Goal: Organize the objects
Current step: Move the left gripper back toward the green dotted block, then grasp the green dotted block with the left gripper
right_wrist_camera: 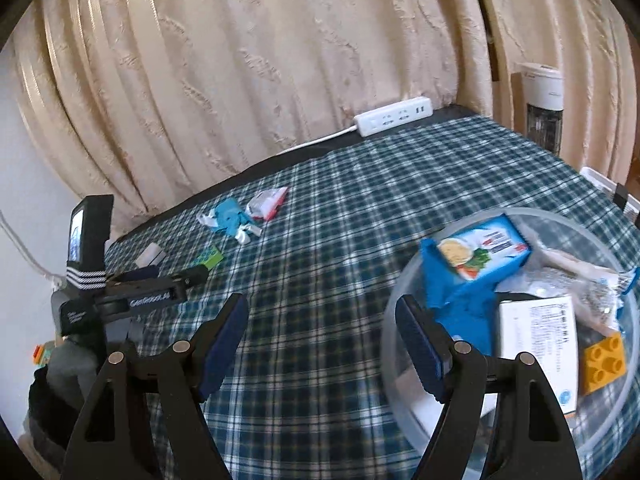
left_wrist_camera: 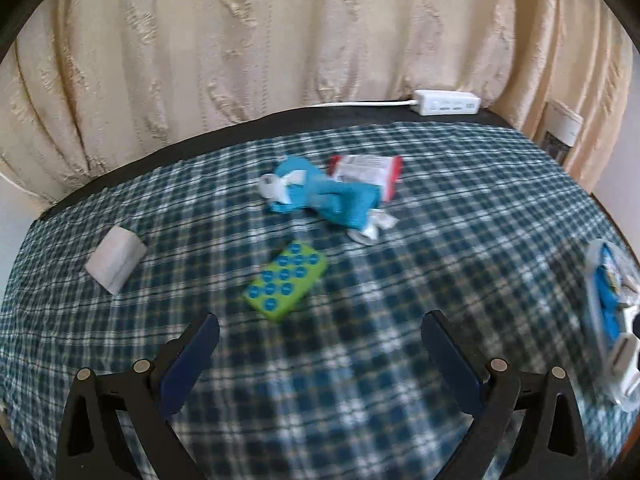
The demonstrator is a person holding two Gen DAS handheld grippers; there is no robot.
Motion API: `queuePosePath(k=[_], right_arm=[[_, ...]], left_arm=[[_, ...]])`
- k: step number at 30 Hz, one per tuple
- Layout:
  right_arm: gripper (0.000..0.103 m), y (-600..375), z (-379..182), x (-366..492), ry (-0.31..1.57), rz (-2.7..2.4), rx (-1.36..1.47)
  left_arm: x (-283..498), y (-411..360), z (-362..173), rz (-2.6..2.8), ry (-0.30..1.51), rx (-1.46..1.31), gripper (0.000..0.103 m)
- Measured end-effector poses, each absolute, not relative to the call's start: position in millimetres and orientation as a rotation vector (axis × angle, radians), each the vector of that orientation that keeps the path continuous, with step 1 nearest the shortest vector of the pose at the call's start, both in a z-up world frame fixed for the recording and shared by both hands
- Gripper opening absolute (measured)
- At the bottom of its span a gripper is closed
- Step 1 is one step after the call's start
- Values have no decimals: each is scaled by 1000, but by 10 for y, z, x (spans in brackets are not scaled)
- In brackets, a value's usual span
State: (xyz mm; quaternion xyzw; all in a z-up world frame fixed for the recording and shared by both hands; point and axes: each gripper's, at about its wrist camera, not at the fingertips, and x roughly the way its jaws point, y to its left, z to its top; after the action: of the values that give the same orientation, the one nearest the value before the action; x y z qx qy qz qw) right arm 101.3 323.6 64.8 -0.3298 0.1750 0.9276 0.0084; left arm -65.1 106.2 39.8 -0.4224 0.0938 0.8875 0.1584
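Left gripper: stood wide, blue pads apart with nothing between them, only the checked tablecloth below. Just beyond the tips lay a green card with blue round dots, flat on the cloth; print on the dots too blurred to read. Farther left rested a pale grey block, well apart from the card. Past the card, near the middle of the table, sprawled a crumpled blue wrapper, touching a white-and-red packet behind it; lettering on the packet unreadable. At the far edge, against the cream curtain, sat a white power strip with its cord running left.

Right gripper: also held wide and empty, right finger over the near rim of a clear plastic bowl. Inside the bowl lay a blue snack box with a food picture and barcode, a white box with small printed text, too fine to read, a yellow studded brick and silvery wrappers. To the left, seen side-on, was the other gripper body with white lettering starting "Gen", the rest unclear.
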Motion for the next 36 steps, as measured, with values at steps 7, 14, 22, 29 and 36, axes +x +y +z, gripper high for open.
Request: queuePosePath(k=[7,14,22,29,36], right_arm=[[77,3115,599,898,538,2923,-1080],[77,3018,539,808,532,2941,-1119],[77,3008,474,723,540,2933,-1147],[77,3003,433,683,543,2926,-1168],[77,2968,426,655,533,2926,-1182]], left_arm=[[-924,913,242,2555,260,-1269,100],[-1092,902,125,2561,271,-1317,85],[-1195,961,77,2555,294,-1318,73],[-1192,1000,75,2536,289,-1289,56],[-1158,1008,88,2474,252,-1281,31]])
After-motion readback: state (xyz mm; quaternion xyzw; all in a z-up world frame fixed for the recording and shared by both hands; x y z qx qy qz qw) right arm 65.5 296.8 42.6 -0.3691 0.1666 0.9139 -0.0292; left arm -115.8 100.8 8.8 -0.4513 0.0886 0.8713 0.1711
